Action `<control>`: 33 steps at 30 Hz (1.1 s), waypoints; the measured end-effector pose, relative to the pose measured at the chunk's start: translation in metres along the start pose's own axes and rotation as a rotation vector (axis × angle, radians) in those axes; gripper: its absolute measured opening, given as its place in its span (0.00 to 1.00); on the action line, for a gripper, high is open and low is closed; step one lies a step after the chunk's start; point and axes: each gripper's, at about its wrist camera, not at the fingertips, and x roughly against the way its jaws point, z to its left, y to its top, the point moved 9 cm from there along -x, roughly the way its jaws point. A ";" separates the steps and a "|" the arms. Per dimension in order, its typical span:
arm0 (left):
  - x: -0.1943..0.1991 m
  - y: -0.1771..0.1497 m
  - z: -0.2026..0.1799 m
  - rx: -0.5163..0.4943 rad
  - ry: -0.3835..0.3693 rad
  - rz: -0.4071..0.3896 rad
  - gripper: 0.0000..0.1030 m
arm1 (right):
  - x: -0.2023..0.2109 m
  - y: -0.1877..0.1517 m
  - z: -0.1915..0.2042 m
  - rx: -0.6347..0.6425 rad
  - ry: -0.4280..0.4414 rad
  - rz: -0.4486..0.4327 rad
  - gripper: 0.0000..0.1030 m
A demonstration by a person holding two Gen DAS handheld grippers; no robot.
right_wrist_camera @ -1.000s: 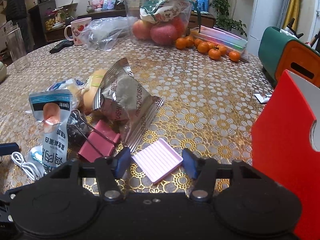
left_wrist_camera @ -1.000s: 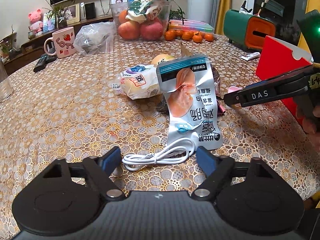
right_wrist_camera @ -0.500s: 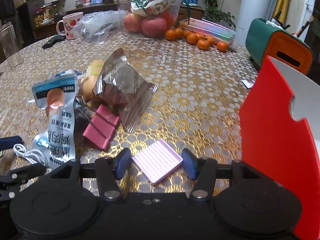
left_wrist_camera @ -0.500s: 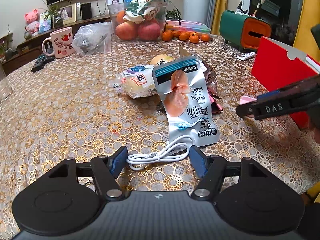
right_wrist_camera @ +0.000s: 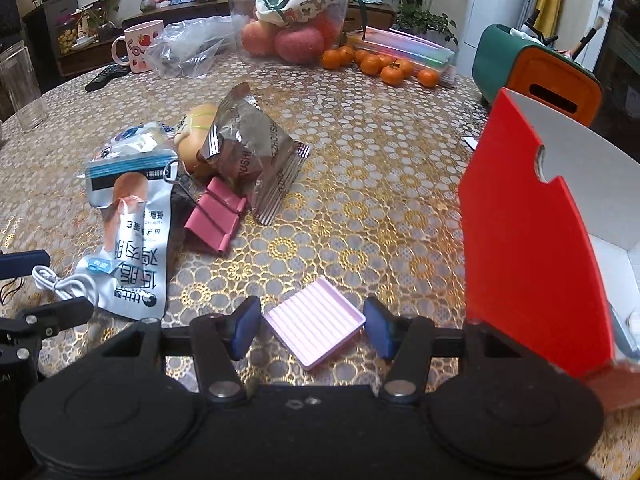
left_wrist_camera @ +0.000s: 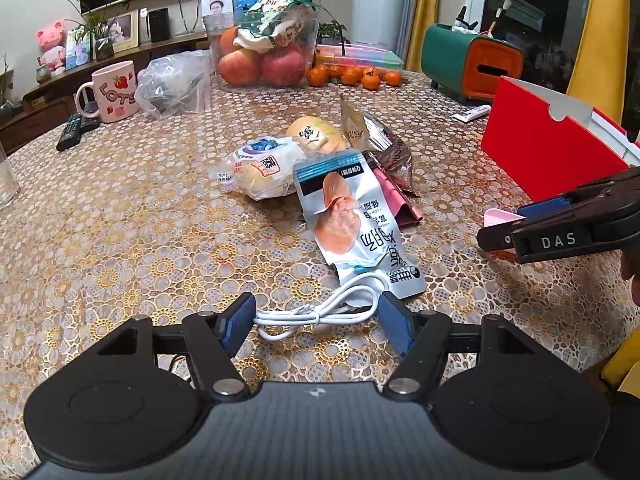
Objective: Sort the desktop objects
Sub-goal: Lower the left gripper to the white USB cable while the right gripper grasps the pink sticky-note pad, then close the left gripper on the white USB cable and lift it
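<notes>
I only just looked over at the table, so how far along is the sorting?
Nothing looks sorted yet; what shows of the red box looks nearly empty. In hand: the right gripper holds the pink ribbed pad beside that box, while the left gripper straddles the white cable, pads apart from it. Left: the snack packets, foil bag and pink binder clip.

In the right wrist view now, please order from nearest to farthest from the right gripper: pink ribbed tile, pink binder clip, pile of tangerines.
1. Pink ribbed tile: between the right gripper fingers.
2. Pink binder clip: left, mid-table.
3. Pile of tangerines: far edge.
</notes>
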 end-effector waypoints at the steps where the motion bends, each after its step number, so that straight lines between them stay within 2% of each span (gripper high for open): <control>1: 0.002 0.000 0.000 -0.003 0.001 -0.004 0.65 | 0.002 0.000 0.000 -0.004 0.003 -0.003 0.54; 12: 0.008 -0.001 -0.002 0.002 -0.021 0.007 0.65 | 0.024 -0.002 0.016 -0.010 0.054 -0.032 0.54; 13: 0.009 -0.001 -0.002 0.001 -0.022 0.006 0.62 | 0.024 0.000 0.019 -0.004 0.056 -0.036 0.54; 14: 0.010 0.000 -0.002 -0.004 -0.023 0.002 0.45 | 0.024 0.002 0.022 -0.001 0.062 -0.037 0.54; 18: 0.007 0.001 -0.001 0.003 -0.038 0.016 0.37 | 0.022 0.008 0.036 0.018 0.084 -0.044 0.54; 21: 0.007 -0.001 0.001 0.007 -0.049 0.032 0.37 | 0.022 0.010 0.042 0.027 0.089 -0.050 0.54; 25: 0.014 0.000 0.001 0.013 -0.089 0.022 0.41 | 0.024 0.007 0.039 0.030 0.080 -0.046 0.54; 27: 0.017 0.001 -0.002 -0.003 -0.125 0.023 0.59 | 0.025 0.005 0.036 0.026 0.076 -0.044 0.54; 28: 0.018 0.003 -0.003 -0.021 -0.138 0.019 0.63 | 0.027 0.004 0.034 0.023 0.076 -0.044 0.54; 33: 0.020 0.001 -0.011 -0.158 -0.225 0.012 0.66 | 0.033 -0.002 0.028 0.017 0.072 -0.039 0.54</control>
